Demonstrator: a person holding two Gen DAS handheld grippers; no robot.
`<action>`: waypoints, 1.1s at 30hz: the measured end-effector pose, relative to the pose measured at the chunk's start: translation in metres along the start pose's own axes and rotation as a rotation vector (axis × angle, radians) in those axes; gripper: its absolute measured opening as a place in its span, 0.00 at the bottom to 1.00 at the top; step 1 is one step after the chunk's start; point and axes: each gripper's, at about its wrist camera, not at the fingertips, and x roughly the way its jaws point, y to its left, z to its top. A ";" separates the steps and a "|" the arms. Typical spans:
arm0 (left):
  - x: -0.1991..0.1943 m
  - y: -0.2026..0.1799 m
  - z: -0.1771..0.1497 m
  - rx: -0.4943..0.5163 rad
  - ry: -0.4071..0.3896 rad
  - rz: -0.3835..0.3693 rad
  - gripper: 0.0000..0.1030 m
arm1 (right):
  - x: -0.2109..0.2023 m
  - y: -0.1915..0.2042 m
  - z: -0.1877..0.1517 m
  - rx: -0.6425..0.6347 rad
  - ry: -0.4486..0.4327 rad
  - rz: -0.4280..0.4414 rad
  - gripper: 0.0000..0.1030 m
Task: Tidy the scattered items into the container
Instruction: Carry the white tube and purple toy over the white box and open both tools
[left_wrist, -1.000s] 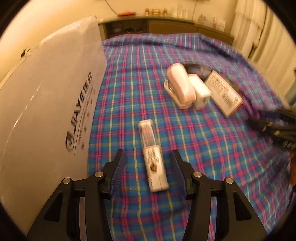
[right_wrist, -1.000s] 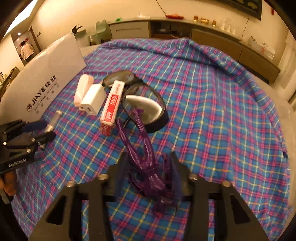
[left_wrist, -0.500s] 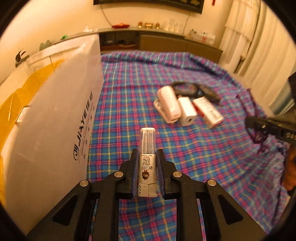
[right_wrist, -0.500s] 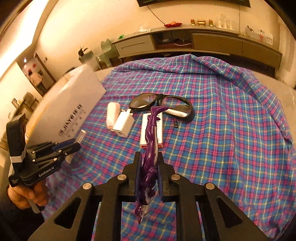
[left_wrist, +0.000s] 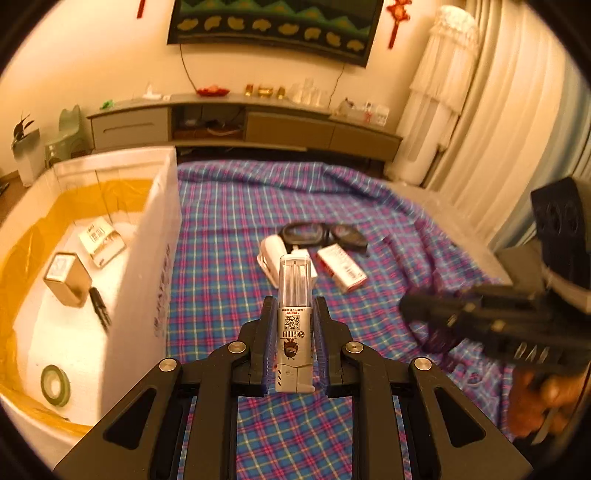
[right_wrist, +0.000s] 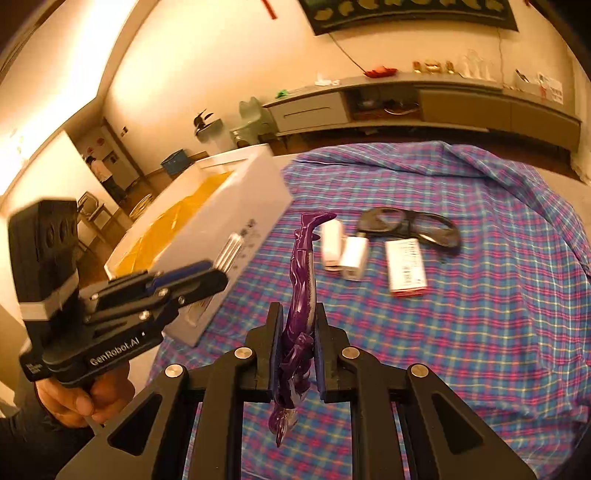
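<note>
My left gripper (left_wrist: 294, 314) is shut on a clear-topped white tube pack (left_wrist: 294, 291) and holds it in the air above the plaid cloth, right of the white container (left_wrist: 159, 236). My right gripper (right_wrist: 298, 317) is shut on a purple hair clip (right_wrist: 302, 280), also lifted. On the cloth lie a white stapler (right_wrist: 330, 247), a white charger (right_wrist: 354, 257), a red-and-white box (right_wrist: 405, 267) and dark glasses (right_wrist: 410, 223). The left gripper also shows in the right wrist view (right_wrist: 207, 277), close to the container's wall (right_wrist: 236, 218).
The container (left_wrist: 74, 280) holds a small carton (left_wrist: 67, 278), a flat box (left_wrist: 101, 240), a tape roll (left_wrist: 55, 384) and a dark clip (left_wrist: 99, 306). The right gripper appears at the right in the left wrist view (left_wrist: 413, 306). A low cabinet (left_wrist: 258, 122) lines the far wall.
The left gripper closed on the tube pack and the right on the purple clip; both have risen off the cloth, and the container's inside has come into view.
</note>
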 end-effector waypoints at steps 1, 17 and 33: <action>-0.005 0.002 0.000 -0.001 -0.009 -0.003 0.19 | 0.000 0.009 0.000 -0.004 -0.006 0.005 0.16; -0.105 0.089 0.011 -0.124 -0.183 0.072 0.19 | 0.008 0.135 0.042 -0.143 -0.057 0.077 0.16; -0.117 0.191 0.010 -0.307 -0.186 0.163 0.19 | 0.066 0.202 0.074 -0.205 -0.008 0.106 0.16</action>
